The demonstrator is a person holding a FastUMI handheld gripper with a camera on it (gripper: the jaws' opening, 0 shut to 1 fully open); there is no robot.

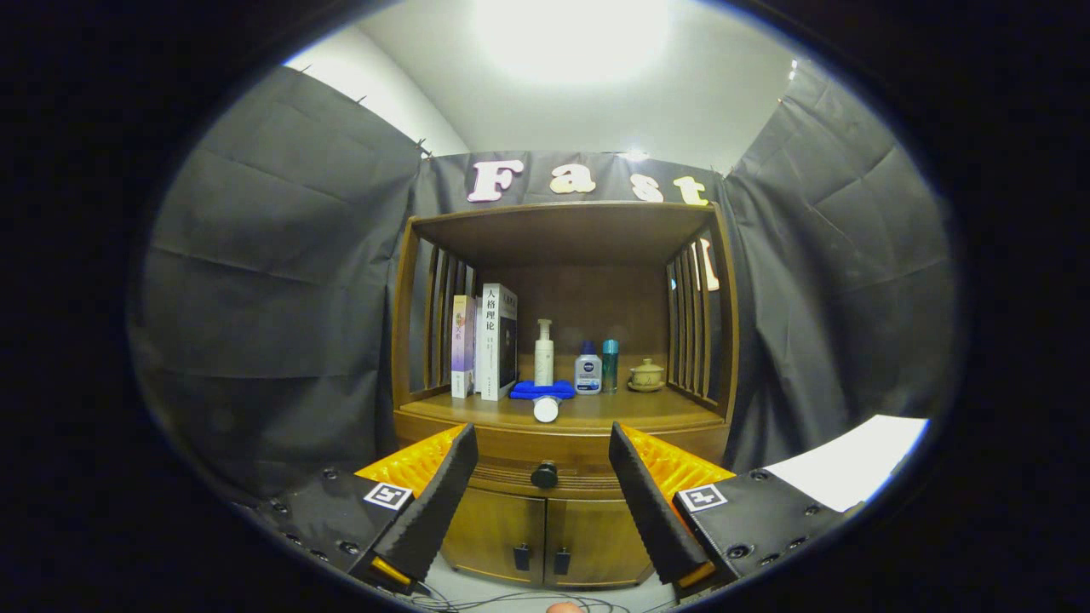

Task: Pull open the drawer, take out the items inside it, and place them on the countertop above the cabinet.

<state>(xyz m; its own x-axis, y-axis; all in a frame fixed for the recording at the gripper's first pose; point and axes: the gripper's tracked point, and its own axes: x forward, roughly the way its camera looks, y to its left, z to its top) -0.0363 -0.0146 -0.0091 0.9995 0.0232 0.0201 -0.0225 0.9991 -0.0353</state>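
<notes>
The drawer (545, 470) is sitting closed in the wooden cabinet (558, 409), directly under the worktop (596, 413), and its single round dark knob (544, 474) is showing between and beyond the two fingers. The claw (541, 447) is standing wide apart and holding nothing, well short of the knob. Below the drawer, two cabinet doors (545, 536) are standing closed, each carrying one small dark handle. On the worktop, one white cylindrical container (546, 409) is lying near the front edge with its end facing the camera, just ahead of one folded blue cloth (542, 389). Behind the cloth, one white pump bottle (543, 352) is standing upright; beside it are standing one white bottle with a blue cap (588, 368), one teal bottle (610, 365) and one small lidded ceramic cup (646, 375). Two books (485, 342) are standing upright at the left.
</notes>
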